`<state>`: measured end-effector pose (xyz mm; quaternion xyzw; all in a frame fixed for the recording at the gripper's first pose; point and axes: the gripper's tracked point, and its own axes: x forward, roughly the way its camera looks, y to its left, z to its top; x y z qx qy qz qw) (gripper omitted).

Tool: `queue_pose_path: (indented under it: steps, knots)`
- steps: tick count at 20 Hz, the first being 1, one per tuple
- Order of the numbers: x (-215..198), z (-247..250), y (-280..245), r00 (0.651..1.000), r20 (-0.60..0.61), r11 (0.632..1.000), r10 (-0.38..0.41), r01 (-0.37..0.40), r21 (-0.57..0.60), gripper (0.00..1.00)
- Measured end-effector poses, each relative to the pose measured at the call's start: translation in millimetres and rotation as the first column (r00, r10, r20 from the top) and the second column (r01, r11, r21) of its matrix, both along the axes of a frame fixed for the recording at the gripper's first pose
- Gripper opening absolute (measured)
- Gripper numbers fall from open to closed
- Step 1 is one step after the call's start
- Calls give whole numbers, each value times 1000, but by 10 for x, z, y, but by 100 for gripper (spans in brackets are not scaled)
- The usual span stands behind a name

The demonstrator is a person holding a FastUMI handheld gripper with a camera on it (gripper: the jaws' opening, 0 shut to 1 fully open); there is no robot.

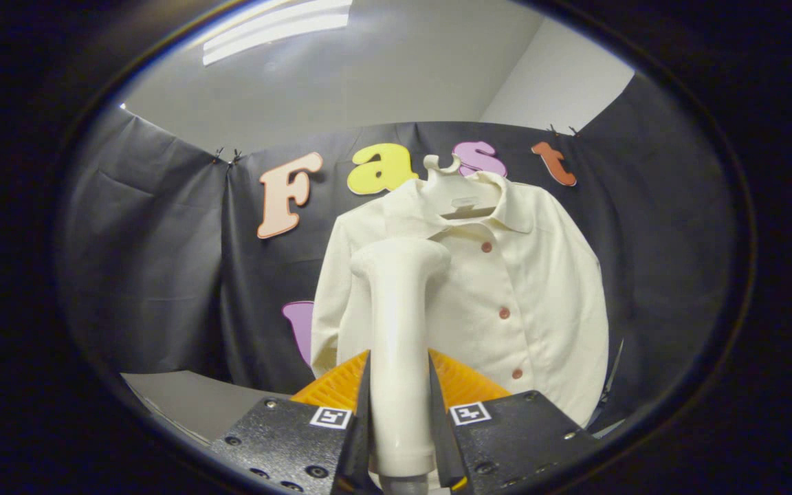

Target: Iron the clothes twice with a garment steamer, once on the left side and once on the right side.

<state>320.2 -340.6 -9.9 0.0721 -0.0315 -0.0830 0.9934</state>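
Jaws clamp steamer (399, 330) before shirt (506, 289), dark-draped booth.

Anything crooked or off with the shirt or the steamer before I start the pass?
Nothing stands out. The shirt hangs buttoned on its hanger against the booth wall. The hand-held gripper is shut on the steamer, which stands upright between the fingers.

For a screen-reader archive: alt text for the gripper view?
The tool is shut on a garment steamer, held upright before a cream buttoned shirt on a hanger against the booth's black cloth wall.
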Motion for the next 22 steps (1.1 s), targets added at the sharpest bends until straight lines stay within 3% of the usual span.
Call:
queue_pose_path:
  steps: [12, 22]
  knots:
    - [-146, -658, 26, 998, -54, 998, 43, -40, 56, 38]
    - [-419, -1367, -44, 993, -107, 987, 48, -31, 155, 38]
